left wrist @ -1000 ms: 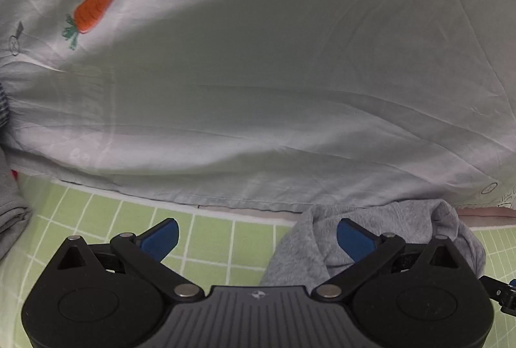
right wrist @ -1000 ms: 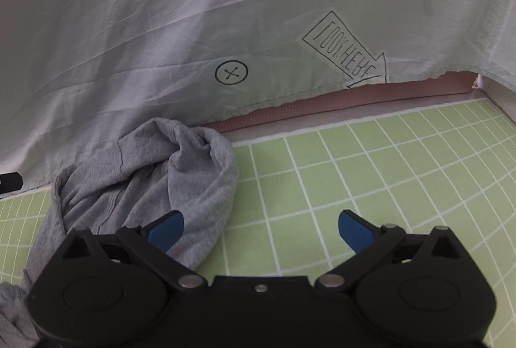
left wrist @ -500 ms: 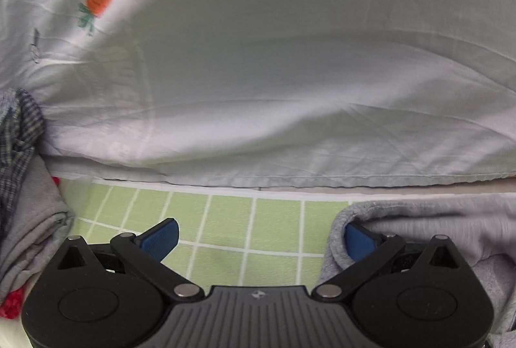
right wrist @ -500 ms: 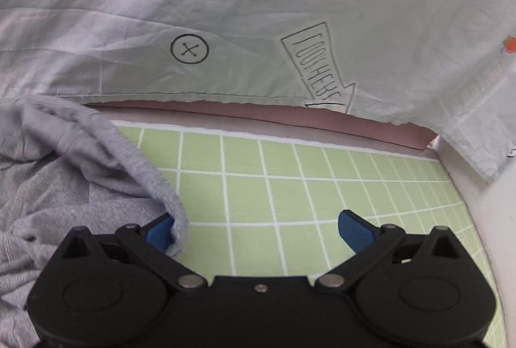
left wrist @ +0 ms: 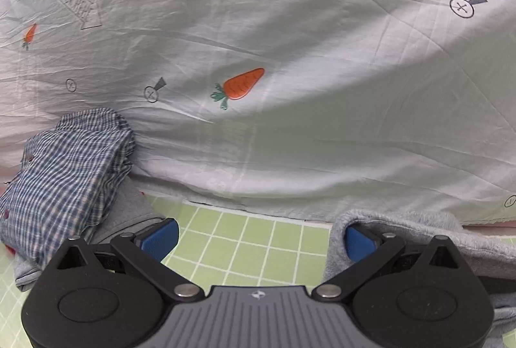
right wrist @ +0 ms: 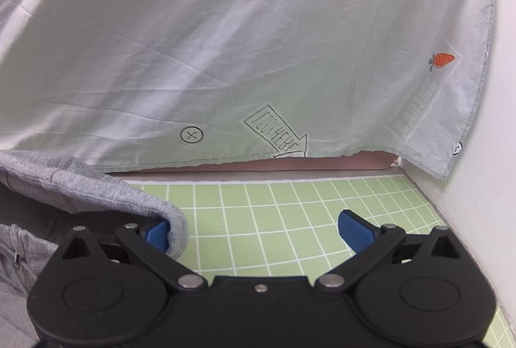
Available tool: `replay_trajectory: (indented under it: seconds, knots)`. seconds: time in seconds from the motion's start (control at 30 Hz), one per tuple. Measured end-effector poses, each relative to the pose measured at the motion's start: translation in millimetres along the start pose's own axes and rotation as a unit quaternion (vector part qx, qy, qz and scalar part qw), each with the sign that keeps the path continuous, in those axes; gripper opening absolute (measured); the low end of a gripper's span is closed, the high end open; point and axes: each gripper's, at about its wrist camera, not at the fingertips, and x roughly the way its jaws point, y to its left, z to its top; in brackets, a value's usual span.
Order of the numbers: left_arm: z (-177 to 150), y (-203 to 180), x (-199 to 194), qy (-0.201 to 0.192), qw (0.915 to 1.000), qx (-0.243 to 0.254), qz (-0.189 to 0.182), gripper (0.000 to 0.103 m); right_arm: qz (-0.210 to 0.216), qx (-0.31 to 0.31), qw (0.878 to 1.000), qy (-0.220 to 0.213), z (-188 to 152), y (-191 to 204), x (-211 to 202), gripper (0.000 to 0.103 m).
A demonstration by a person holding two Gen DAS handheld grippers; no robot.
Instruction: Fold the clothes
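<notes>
While the left gripper (left wrist: pixel 258 238) gapes over the mat (left wrist: pixel 245 245), the grey top (left wrist: pixel 419 232) drapes its right finger, stretching rightward to the right gripper (right wrist: pixel 253 230), also wide open, whose left finger it covers.

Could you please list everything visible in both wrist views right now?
Grey knit garment: one, grey, on the mat between the two grippers, draped over a blue pad of each.
Blue-and-white checked shirt: one, piled at left in the left view.
Folded grey cloth: one, grey, under the checked shirt.
Pale printed bedsheet: one, whitish with orange carrot prints, hanging behind the mat.
Green gridded mat: one, light green with white lines, underneath.
White wall: right edge of right view.
Left gripper: black, jaws open.
Right gripper: black, jaws open.
</notes>
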Motion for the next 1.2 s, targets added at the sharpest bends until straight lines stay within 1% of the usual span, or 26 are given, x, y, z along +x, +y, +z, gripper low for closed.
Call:
replay_trajectory:
  seconds: [0.2, 0.33, 0.47, 0.63, 0.77, 0.9, 1.03, 1.1, 1.2]
  knots:
    - [-22.8, 36.5, -44.1, -0.007, 0.9998, -0.02, -0.001, 0.103, 0.011, -0.006, 1.0, -0.019, -13.9, 4.7, -41.8, 0.103]
    - [-36.2, 52.6, -67.6, -0.006, 0.9991, -0.04, -0.009, 0.103, 0.014, -0.009, 1.0, -0.021, -25.0, 4.1, -61.4, 0.103]
    - [-53.4, 60.4, -89.5, -0.005, 0.9995, -0.026, -0.014, 0.103, 0.011, -0.021, 0.999, -0.021, -40.9, 5.5, -78.0, 0.103]
    - [-78.0, 68.0, -95.2, 0.024, 0.9992, -0.027, -0.019, 0.103, 0.016, -0.024, 1.0, 0.004, -67.6, 5.6, -84.1, 0.103]
    - [-93.9, 66.1, -90.5, 0.051, 0.9986, -0.002, -0.013, 0.103, 0.017, -0.036, 0.999, 0.032, -87.8, 10.8, -81.3, 0.103]
    - [-101.1, 60.8, -83.8, 0.083, 0.9964, 0.016, -0.004, 0.103, 0.027, -0.038, 0.997, 0.064, -99.4, 17.0, -74.1, 0.103]
    - [-101.9, 57.2, -87.8, 0.087, 0.9954, 0.03, -0.027, 0.103, 0.046, -0.057, 0.994, 0.075, -103.7, 27.0, -74.0, 0.103]
    - [-101.2, 56.7, -90.9, 0.085, 0.995, 0.035, -0.04, 0.103, 0.058, -0.055, 0.994, 0.076, -103.6, 30.2, -77.2, 0.103]
    - [-96.9, 63.3, -95.1, 0.089, 0.994, 0.02, -0.061, 0.103, 0.073, -0.044, 0.994, 0.074, -101.4, 32.3, -82.5, 0.103]
